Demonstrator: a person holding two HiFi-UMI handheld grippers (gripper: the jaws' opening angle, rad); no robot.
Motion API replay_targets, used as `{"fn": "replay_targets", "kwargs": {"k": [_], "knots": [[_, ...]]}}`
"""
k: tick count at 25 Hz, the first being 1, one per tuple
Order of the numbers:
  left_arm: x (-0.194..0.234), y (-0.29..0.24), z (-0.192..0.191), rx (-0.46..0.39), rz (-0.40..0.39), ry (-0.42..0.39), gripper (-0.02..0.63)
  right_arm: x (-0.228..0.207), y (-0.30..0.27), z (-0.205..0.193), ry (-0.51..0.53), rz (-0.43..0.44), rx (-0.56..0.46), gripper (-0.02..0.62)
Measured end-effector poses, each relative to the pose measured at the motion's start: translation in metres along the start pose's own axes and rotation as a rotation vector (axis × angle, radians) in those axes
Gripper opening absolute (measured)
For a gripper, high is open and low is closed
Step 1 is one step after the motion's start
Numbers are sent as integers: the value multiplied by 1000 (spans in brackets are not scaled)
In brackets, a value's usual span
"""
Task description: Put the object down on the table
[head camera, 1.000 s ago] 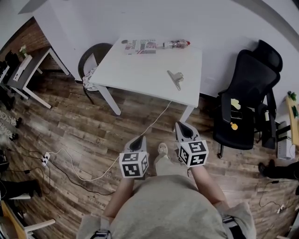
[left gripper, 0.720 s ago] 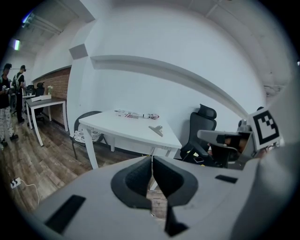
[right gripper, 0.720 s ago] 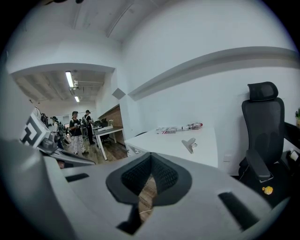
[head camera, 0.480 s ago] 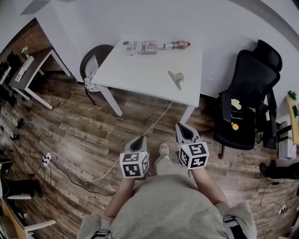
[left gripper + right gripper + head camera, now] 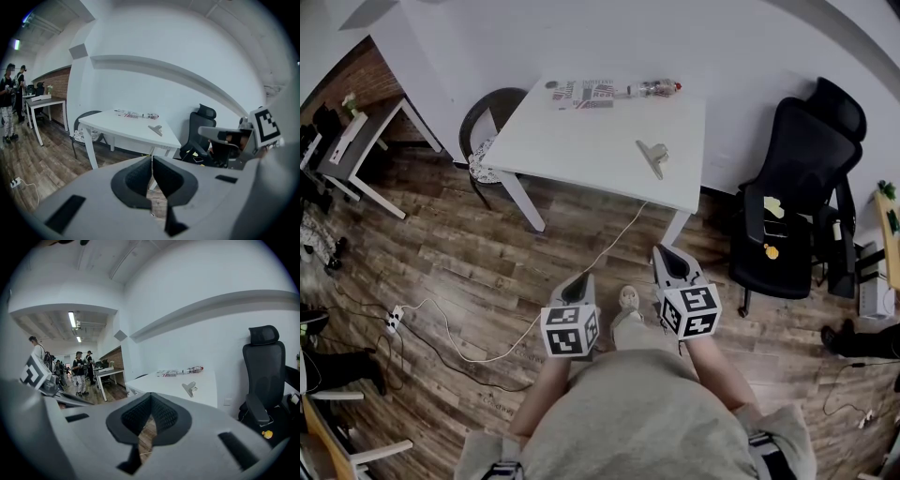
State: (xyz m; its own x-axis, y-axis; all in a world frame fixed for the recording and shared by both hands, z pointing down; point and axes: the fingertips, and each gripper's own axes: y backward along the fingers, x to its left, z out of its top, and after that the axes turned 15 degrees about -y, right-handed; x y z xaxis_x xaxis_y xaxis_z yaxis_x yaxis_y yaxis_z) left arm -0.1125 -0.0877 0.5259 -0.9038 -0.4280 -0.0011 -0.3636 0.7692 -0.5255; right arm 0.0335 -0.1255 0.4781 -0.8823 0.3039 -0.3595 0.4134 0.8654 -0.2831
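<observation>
A white table [image 5: 581, 141] stands ahead of me, well beyond both grippers. On it lie a metal clip [image 5: 652, 157], a plastic bottle [image 5: 653, 89] and a printed sheet [image 5: 581, 94]. My left gripper [image 5: 584, 278] and right gripper [image 5: 666, 251] hang low over the wooden floor in front of my body, both pointing toward the table. Each is shut with nothing between its jaws. In the left gripper view the left gripper [image 5: 151, 163] has its jaws pressed together, with the clip [image 5: 155, 129] far off. The right gripper [image 5: 150, 400] is likewise shut, and its view shows the clip [image 5: 190, 388] on the table [image 5: 206, 387].
A black office chair [image 5: 797, 206] stands right of the table, a dark round chair [image 5: 487, 122] at its left corner. A white cable [image 5: 609, 246] runs across the floor to a power strip [image 5: 391, 322]. A second desk [image 5: 356, 141] stands far left, with people [image 5: 80, 366] near it.
</observation>
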Motion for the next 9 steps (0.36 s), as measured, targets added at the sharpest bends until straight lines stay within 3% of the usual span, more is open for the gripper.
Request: {"fn": "replay_targets", "kwargs": {"k": [9], "knots": [[1,2,-2,2,-5,-9,11,4,1,2,8,2,-11,0]]}}
